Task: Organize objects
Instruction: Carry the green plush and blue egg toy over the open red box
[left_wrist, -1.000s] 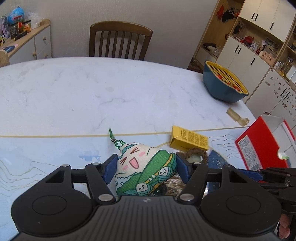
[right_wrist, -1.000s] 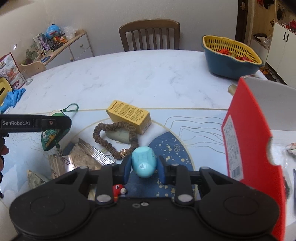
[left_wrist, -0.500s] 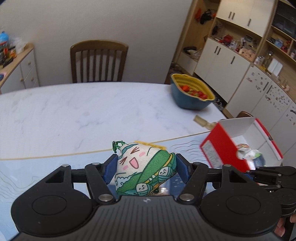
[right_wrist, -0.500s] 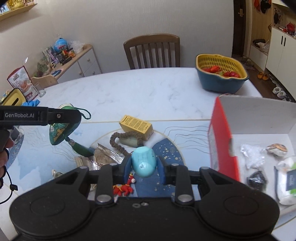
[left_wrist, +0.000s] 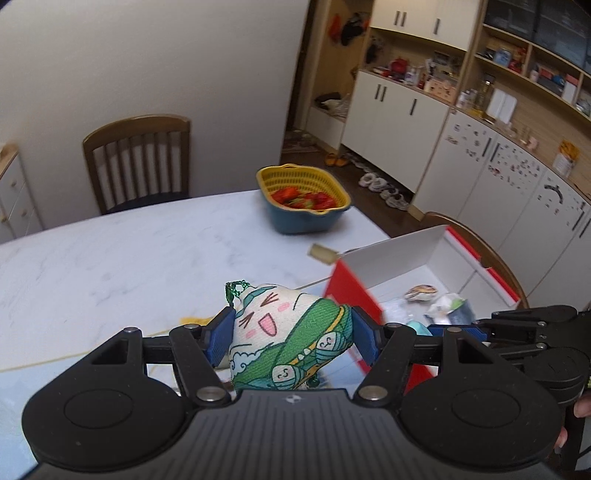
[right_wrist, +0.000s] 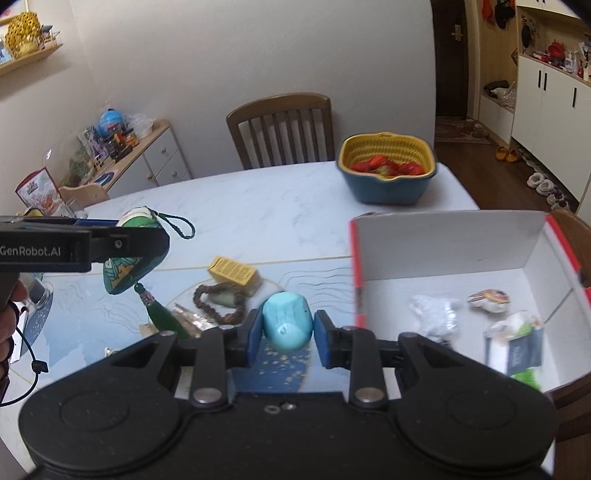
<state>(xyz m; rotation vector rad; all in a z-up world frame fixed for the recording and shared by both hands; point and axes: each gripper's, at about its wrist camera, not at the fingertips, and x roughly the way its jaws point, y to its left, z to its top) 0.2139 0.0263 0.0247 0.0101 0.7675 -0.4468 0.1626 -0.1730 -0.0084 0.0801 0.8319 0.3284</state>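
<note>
My left gripper (left_wrist: 291, 334) is shut on a green and white cartoon sachet (left_wrist: 291, 343), held high above the table. The sachet also shows in the right wrist view (right_wrist: 127, 264), its green tassel (right_wrist: 162, 317) hanging below. My right gripper (right_wrist: 284, 330) is shut on a light blue egg-shaped toy (right_wrist: 286, 325), held above the table left of the open red and white box (right_wrist: 443, 236). The box (left_wrist: 391, 254) holds several small items, among them a shell-like piece (right_wrist: 489, 299) and crumpled wrappers (right_wrist: 434, 312).
On the table lie a yellow carton (right_wrist: 234, 273), a brown bead bracelet (right_wrist: 218, 306) around a pale stone, and foil packets (right_wrist: 190, 319). A blue and yellow basket of strawberries (right_wrist: 388, 168) stands at the back. A wooden chair (right_wrist: 282, 129) is behind the table.
Both grippers have risen and swung right toward the box, each still holding its object. The box interior has come into view.
</note>
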